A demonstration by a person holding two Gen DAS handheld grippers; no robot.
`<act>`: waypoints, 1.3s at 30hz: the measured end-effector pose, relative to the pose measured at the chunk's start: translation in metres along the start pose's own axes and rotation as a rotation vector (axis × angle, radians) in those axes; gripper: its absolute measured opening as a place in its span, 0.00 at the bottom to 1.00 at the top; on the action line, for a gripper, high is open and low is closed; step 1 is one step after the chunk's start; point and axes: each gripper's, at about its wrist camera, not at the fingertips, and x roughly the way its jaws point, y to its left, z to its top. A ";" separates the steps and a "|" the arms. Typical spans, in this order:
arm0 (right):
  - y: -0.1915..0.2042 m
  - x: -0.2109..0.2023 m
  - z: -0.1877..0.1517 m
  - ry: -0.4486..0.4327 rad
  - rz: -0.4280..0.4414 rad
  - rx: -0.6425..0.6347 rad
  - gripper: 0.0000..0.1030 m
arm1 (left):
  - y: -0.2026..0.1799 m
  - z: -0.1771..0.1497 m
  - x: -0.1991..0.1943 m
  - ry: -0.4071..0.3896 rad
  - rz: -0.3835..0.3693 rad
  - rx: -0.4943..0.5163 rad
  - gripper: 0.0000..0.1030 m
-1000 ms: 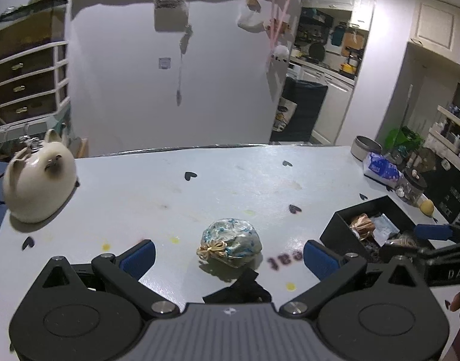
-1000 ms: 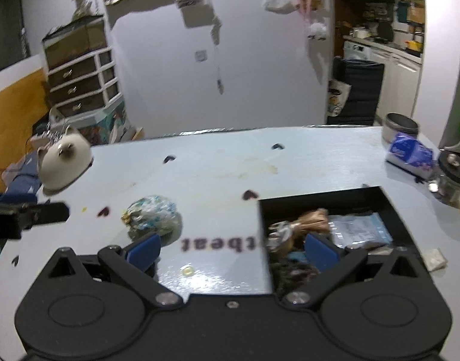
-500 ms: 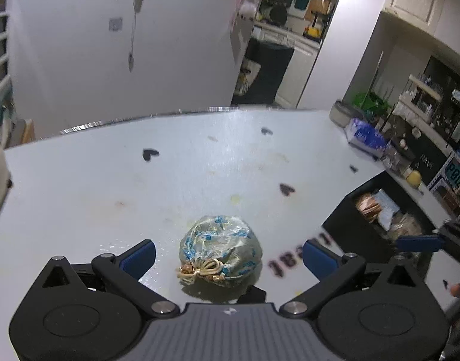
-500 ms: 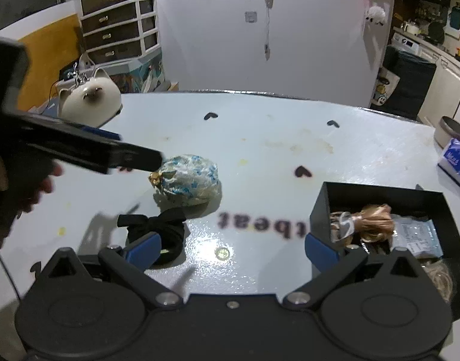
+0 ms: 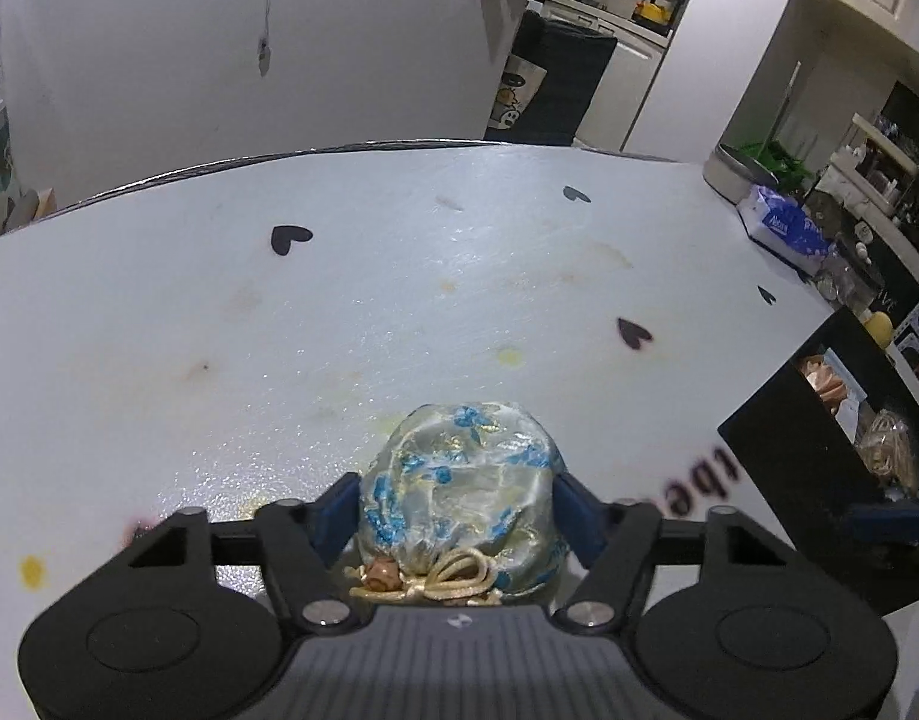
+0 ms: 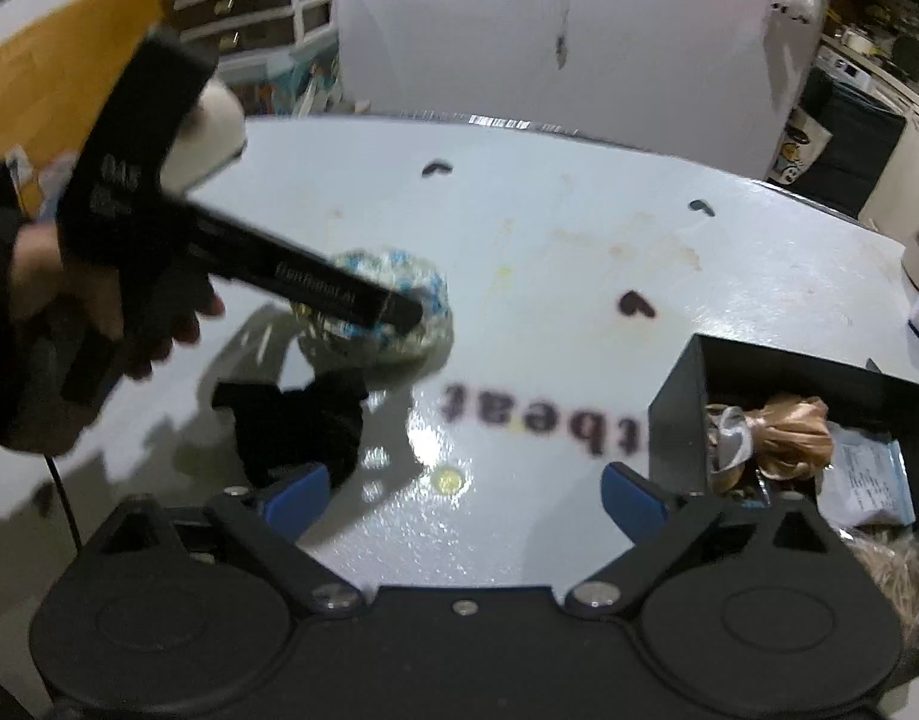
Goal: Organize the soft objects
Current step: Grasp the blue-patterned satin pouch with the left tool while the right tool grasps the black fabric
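A silvery pouch with blue flowers and a gold cord (image 5: 459, 498) rests on the white table (image 5: 399, 300). My left gripper (image 5: 459, 510) is shut on the pouch, its blue pads pressing both sides. In the right wrist view the pouch (image 6: 423, 282) shows under the left gripper's dark fingers (image 6: 315, 294). A black scrunchie (image 6: 303, 420) lies on the table just in front of the pouch. My right gripper (image 6: 465, 492) is open and empty, low over the table. The black box (image 6: 681, 384) holds a tan satin scrunchie (image 6: 789, 432) and other soft items.
A cream cat-shaped figure (image 6: 213, 126) stands at the far left behind the left hand. A blue tissue pack (image 5: 783, 228) and a metal tin (image 5: 729, 174) sit at the far right edge. Black heart stickers (image 5: 288, 237) dot the tabletop. The box also shows in the left wrist view (image 5: 807, 468).
My left gripper moved forward around the pouch and closed on it. My right gripper swung left, bringing the black scrunchie closer to its left finger.
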 end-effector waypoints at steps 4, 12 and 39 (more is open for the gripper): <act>0.013 0.022 0.001 0.064 0.004 -0.098 0.94 | 0.007 -0.003 -0.006 -0.020 0.006 -0.021 0.60; 0.053 0.048 0.006 0.060 0.000 -0.498 0.94 | 0.044 -0.029 -0.056 -0.087 0.074 -0.181 0.60; 0.060 0.079 0.053 0.173 0.379 -0.626 0.33 | 0.063 -0.106 -0.122 -0.143 0.188 -0.424 0.60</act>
